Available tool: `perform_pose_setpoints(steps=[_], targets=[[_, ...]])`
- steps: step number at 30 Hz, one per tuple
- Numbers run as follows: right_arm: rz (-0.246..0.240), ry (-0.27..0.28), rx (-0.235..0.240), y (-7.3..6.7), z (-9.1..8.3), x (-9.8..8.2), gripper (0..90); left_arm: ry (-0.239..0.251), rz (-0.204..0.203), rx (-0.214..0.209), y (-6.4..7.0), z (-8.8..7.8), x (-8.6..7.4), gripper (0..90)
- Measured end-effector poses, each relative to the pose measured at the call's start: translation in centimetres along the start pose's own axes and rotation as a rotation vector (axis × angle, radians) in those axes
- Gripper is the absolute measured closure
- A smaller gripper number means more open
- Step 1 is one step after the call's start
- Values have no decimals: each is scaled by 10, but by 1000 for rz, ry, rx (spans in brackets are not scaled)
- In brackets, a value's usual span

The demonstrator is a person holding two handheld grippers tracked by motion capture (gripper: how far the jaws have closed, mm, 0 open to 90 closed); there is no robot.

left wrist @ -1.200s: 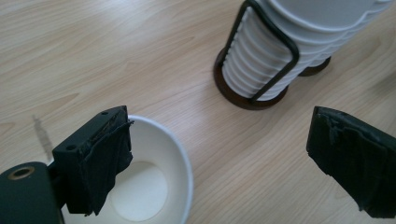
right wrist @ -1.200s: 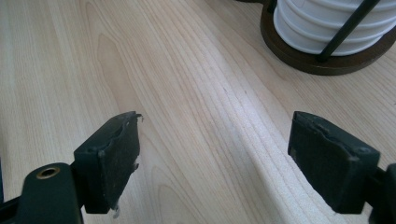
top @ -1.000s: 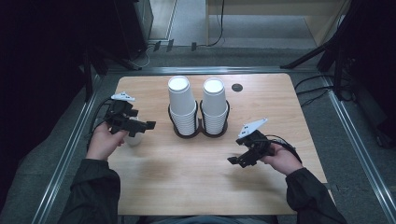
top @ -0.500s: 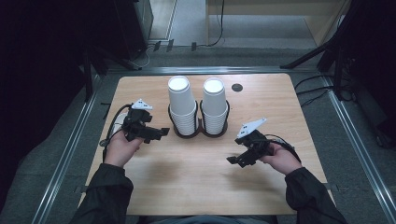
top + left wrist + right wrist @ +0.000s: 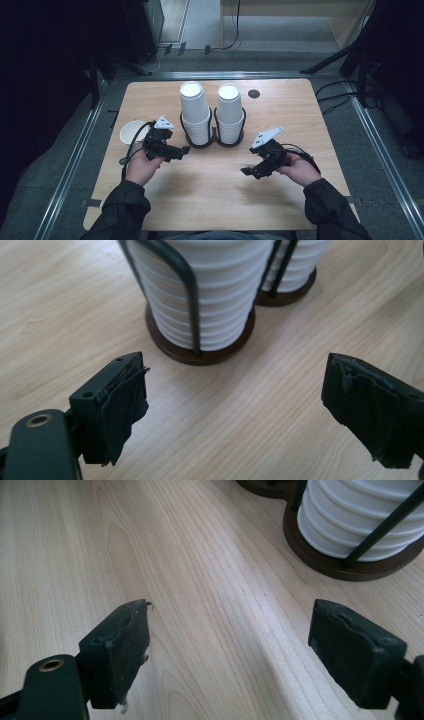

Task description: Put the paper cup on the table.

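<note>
High view showed a wooden table (image 5: 210,200) with two wire holders of stacked white paper cups: the left stack (image 5: 194,114) and the right stack (image 5: 230,114). One loose cup (image 5: 132,132) sat near the table's left edge. The left gripper (image 5: 181,152), jaws apart and empty, pointed at the left stack's base. The right gripper (image 5: 248,172) hovered near the table, also spread and empty. Likely step: reaching for a cup; the next move would call for closing in on the stack.
</note>
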State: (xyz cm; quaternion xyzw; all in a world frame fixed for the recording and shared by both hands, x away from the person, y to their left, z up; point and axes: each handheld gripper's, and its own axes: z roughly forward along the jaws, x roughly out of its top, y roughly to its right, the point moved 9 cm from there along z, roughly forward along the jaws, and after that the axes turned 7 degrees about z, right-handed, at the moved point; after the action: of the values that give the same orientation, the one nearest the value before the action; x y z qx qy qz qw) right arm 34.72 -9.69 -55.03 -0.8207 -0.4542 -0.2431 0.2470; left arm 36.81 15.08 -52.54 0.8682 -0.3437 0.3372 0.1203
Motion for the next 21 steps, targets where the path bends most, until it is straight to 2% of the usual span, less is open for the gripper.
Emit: perform_pose_setpoints(steps=[9,15,16,17,18,21], targets=[[0,-7,-2,-1,1,-1,169,-8,32,-40,22,18,1,103],[3,-9,-3,-2,3,-2,169,-21,78,-76,40,28,2,100],[4,-8,-3,-2,3,-1,169,-19,79,-86,42,30,3,99],[6,-6,-3,-2,3,-1,168,0,57,-137,49,31,7,99],[12,7,0,-3,4,0,169,15,45,-158,52,32,10,96],[17,9,8,-7,6,2,168,32,47,-187,58,33,16,97]])
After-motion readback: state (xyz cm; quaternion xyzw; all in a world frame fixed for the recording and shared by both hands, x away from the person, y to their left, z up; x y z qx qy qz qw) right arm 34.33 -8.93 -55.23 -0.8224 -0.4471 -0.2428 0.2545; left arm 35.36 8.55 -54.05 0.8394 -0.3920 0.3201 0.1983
